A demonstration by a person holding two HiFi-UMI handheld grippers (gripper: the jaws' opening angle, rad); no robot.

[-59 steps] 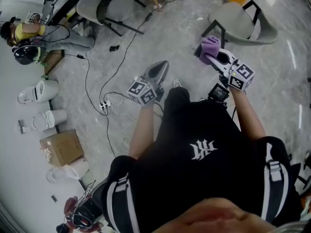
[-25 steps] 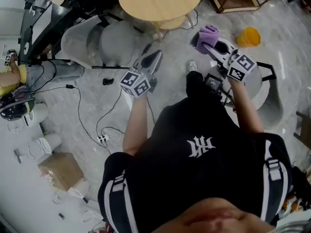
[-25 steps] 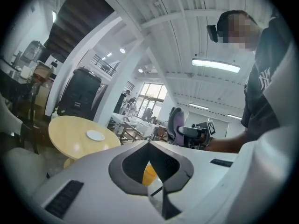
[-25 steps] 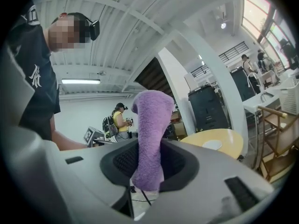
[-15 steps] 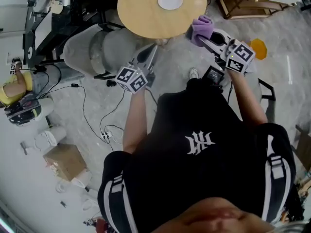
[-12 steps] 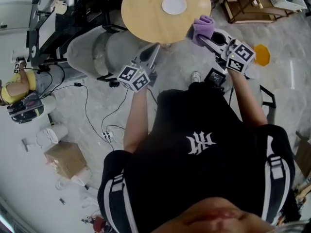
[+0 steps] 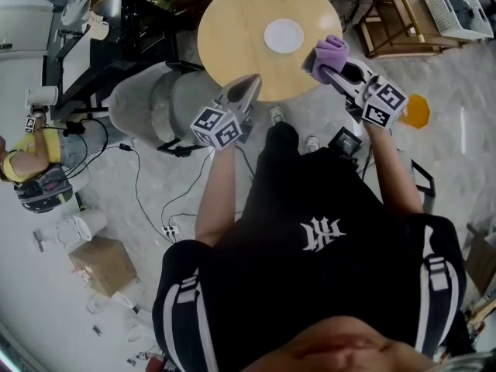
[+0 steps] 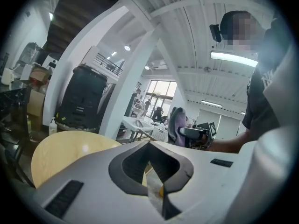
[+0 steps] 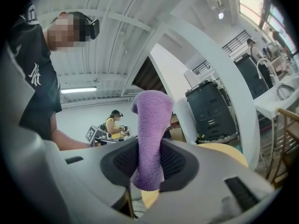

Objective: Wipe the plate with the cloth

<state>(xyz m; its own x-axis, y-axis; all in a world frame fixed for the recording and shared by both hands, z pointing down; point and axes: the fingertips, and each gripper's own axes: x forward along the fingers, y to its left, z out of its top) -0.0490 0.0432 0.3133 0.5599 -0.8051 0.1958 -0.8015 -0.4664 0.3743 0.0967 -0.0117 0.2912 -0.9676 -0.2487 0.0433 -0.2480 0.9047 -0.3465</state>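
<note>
The plate [image 7: 284, 35] has drawn nearer: right tool [image 7: 325, 67] grips cloth [image 7: 332, 50] near it; left tool [image 7: 251, 84] clenched empty.

1 plate [image 7: 284, 35], 1 purple cloth [image 7: 332, 50], 1 round table [image 7: 232, 29], 2 hand-held grippers, left [image 7: 249, 84] and right [image 7: 327, 69].

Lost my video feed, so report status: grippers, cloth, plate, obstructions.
Right gripper shut on purple cloth. Left gripper shut, empty. White plate on round table, cloth not yet on it. Path clear.
</note>
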